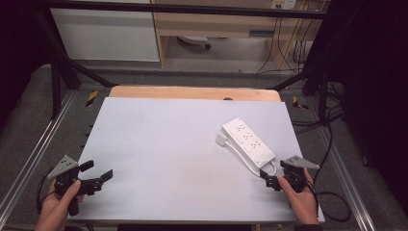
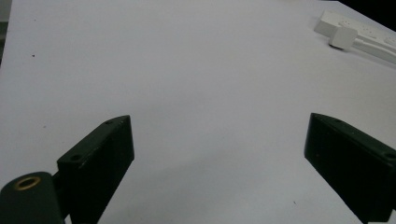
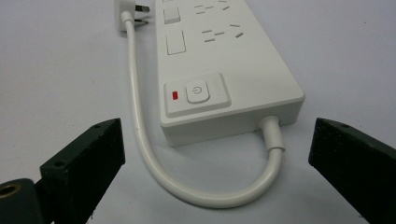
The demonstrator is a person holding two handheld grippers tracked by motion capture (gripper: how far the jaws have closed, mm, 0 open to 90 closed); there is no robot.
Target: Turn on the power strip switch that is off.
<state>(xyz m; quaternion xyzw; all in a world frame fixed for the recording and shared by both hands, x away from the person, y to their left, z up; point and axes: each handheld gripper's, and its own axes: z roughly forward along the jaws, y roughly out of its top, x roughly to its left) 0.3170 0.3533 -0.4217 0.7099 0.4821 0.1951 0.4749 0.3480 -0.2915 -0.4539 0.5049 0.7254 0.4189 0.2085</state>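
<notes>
Right gripper (image 3: pixel 212 170), jaws wide and empty, faces the white rigid-plastic power strip (image 3: pixel 219 60) at upper centre; light, slick casing, so best pinched across its narrow sides, not its springy white cable (image 3: pixel 140 140).

- A power symbol, a circle with a short stroke, is showing on the round button (image 3: pixel 198 90) at the near end of the white power strip (image 3: pixel 219 70).
- No words, brands or numbers are reading clearly anywhere else.
</notes>
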